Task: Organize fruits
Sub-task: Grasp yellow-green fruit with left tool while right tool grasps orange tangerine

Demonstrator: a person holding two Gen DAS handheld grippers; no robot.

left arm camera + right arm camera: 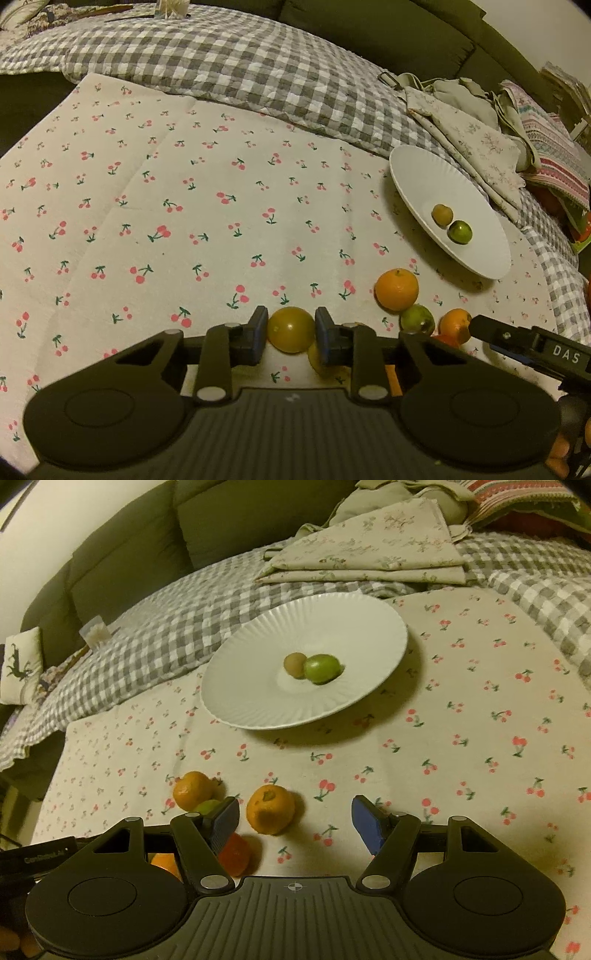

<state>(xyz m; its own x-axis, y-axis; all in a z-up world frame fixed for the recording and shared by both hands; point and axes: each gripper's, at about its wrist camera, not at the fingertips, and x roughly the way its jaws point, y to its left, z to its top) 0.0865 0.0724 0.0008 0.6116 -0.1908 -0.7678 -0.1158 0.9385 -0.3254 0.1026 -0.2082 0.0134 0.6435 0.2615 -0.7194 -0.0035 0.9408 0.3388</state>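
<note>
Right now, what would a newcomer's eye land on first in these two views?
The left claw, shut on a yellow-green fruit at the near edge of the cherry-print cloth. Next, the white plate further back, holding a green lime against a small brown fruit.

Right gripper (295, 821) at bottom centre of frame, blue-padded jaws standing apart with nothing between them, only cloth. White fluted ceramic plate (258, 701) in upper centre, sitting on a cream cherry-print cloth (461, 701); on it a green lime (321, 668) touching a small brownish round fruit (294, 663) on its left. Lower left: orange mandarin (270, 809) just right of the left jaw pad, second orange mandarin (192, 790) further left, small green fruit (207, 806) partly hidden behind that pad, red-orange fruit (234, 854) below it. Grey-white checked quilt (166, 635) behind the cloth, folded floral beige fabric (369, 550) at top, dark green sofa back (129, 554) upper left.
</note>
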